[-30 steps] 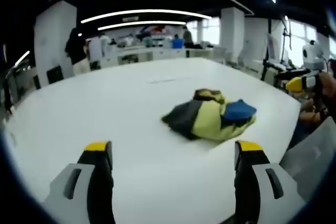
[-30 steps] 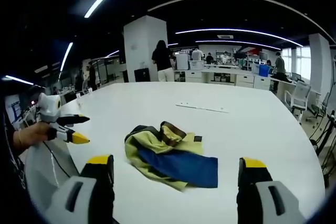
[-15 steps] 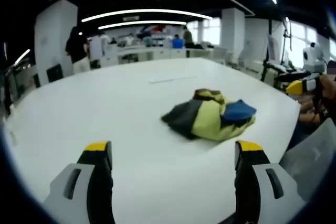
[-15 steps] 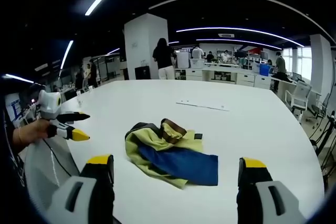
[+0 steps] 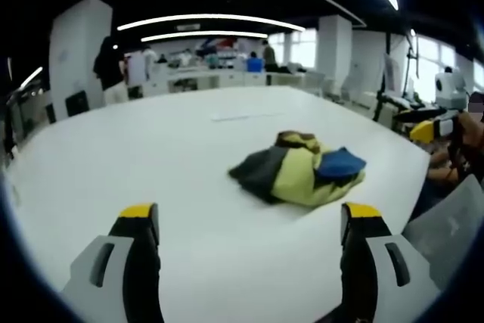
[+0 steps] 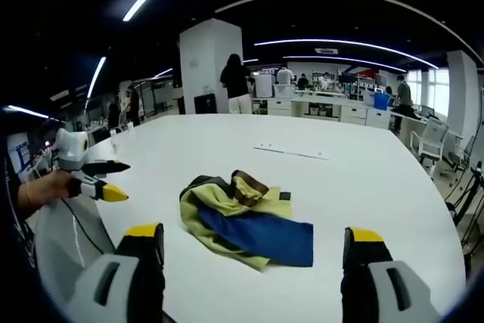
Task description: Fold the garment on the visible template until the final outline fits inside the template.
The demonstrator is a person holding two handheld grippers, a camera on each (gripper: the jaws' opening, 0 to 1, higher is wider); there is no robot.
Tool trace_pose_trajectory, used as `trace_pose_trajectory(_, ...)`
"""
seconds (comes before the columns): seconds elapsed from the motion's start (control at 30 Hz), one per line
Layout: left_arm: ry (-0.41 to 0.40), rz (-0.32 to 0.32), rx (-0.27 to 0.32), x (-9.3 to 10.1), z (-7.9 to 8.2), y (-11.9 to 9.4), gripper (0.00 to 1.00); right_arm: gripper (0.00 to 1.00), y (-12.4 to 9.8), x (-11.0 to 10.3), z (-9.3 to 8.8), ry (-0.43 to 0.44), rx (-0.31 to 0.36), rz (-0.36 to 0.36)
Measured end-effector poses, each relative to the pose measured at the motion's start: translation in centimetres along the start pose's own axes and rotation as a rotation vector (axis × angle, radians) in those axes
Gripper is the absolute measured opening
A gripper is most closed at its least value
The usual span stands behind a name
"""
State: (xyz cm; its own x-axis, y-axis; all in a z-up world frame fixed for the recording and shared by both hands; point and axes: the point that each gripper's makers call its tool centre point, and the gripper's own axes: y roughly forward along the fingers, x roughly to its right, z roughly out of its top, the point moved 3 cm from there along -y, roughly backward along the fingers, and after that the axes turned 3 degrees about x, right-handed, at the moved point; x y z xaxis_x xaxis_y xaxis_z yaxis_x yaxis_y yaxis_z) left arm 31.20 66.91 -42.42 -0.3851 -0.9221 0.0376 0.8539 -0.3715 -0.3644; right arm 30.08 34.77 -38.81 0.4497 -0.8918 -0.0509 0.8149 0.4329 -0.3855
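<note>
Hovering over the white table (image 6: pixel 363 187), the right gripper (image 6: pixel 253 243) has jaws spread wide, nothing btwn them. Left gripper (image 5: pixel 249 221) same: jaws apart, empty, above the tabletop. Just beyond both, the garment (image 6: pixel 242 221) lies crumpled in a heap on the table, yellow, blue & dark panels, untouched. Farther back, a thin strip (image 6: pixel 291 153) lies flat. Beyond: desks, people standing (image 6: pixel 235 85).
</note>
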Motion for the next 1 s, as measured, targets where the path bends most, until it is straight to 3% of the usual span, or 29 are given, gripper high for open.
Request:
trace_pose_trajectory(0.67,-0.01,-0.004,-0.004,0.1,-0.1,-0.06,0.97,0.99,-0.4,-0.25,-0.17,0.001,-0.005,-0.014)
trace_pose_trajectory(1.0,0.016,-0.006,0.004,0.22,0.03,-0.18,0.89,0.99,-0.56,-0.11,-0.02,0.003,0.003,-0.015)
